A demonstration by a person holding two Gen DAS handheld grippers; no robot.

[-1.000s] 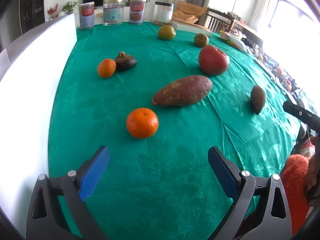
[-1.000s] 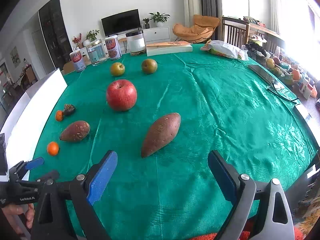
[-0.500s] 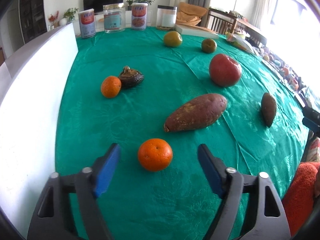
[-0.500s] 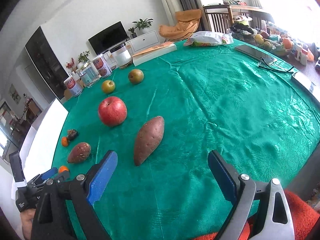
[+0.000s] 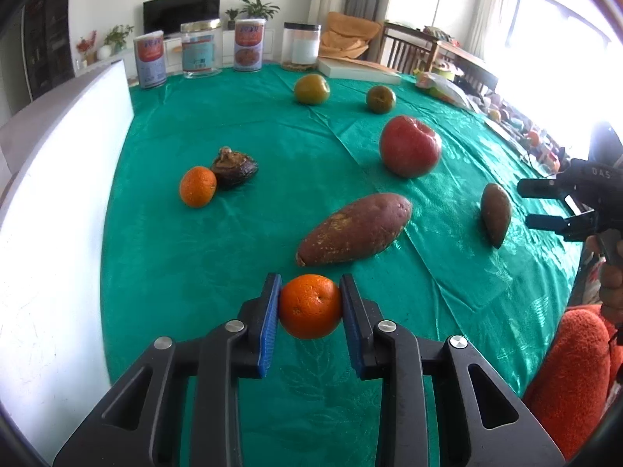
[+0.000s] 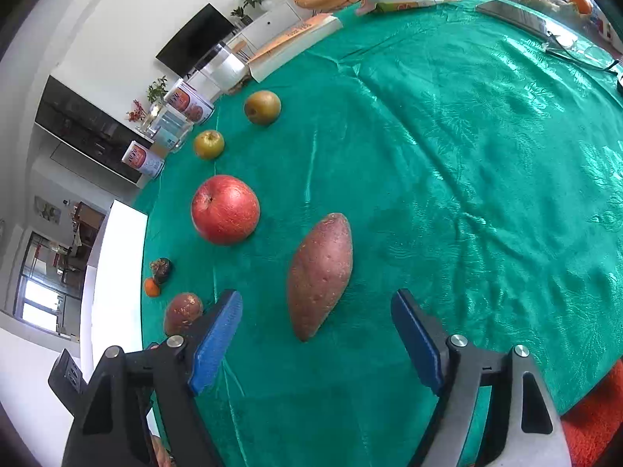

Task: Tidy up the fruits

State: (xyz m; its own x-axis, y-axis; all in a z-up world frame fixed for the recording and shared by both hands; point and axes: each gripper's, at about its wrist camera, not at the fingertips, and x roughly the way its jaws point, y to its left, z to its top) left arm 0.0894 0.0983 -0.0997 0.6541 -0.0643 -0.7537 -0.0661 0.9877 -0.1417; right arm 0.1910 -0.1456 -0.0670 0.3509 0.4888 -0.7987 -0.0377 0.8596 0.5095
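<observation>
My left gripper (image 5: 310,292) is shut on a near orange (image 5: 310,306) low over the green tablecloth (image 5: 194,253). Beyond it lie a large sweet potato (image 5: 356,229), a second orange (image 5: 197,186) touching a dark shrivelled fruit (image 5: 233,164), a red apple (image 5: 409,146), a small sweet potato (image 5: 495,214) and two greenish fruits (image 5: 311,89) (image 5: 380,99). My right gripper (image 6: 317,321) is open, its jaws either side of the near end of the small sweet potato (image 6: 320,274). The red apple (image 6: 225,209) lies to its left. The right gripper also shows in the left wrist view (image 5: 545,204).
A white board (image 5: 58,202) stands along the table's left edge. Three cans and jars (image 5: 198,54) and a white container (image 5: 300,46) stand at the far edge, with a flat box (image 5: 358,72) beside them. A phone and cable (image 6: 521,19) lie at the far right.
My left gripper moved forward and closed on the near orange. My right gripper tilted and moved closer to the small sweet potato, still open.
</observation>
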